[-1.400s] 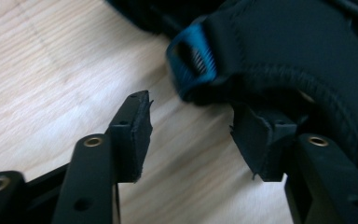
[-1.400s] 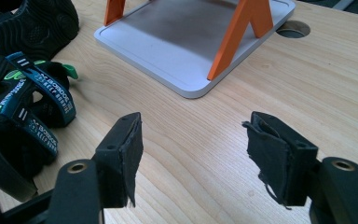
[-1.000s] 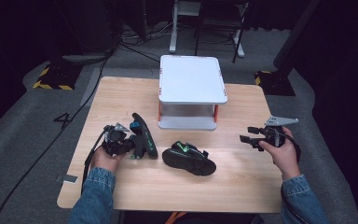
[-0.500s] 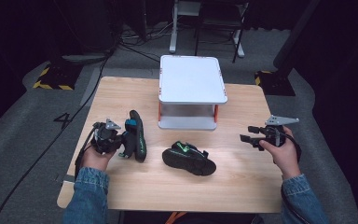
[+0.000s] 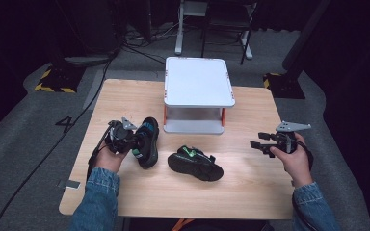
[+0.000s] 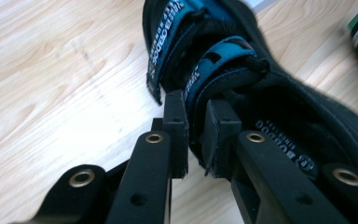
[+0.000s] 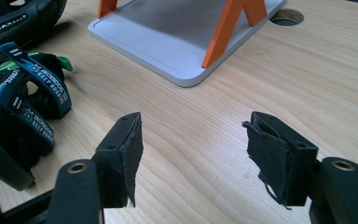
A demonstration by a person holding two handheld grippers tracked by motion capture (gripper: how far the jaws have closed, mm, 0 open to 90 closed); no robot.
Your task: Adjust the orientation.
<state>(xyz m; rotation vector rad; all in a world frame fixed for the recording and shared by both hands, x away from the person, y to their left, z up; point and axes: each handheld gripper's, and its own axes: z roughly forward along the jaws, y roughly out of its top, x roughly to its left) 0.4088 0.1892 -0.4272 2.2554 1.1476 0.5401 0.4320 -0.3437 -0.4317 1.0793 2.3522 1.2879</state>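
- Left tool [image 5: 134, 142] is clamped on a black sandal with teal straps [image 5: 146, 140], near the worktop's [image 5: 250, 192] left edge; the left gripper view has the two pads pinching one strap [image 6: 196, 84] (blurred at the far end, mind).
- That sandal is tilted up on its side, its sole toward the middle of the worktop.
- Second black sandal, green accents [image 5: 195, 163], lies flat near the middle of the worktop, just beside the first but apart from it.
- White two-tier stand on orange legs [image 5: 198, 82] sits at the far edge, centred, behind both sandals.
- Right tool [image 5: 260, 140] hovers near the right edge, jaws spread wide with nothing between them; its own view looks over bare wood toward the stand's lower tray [image 7: 177, 32].
- Denim sleeves [image 5: 99, 202] come in at the near edge.
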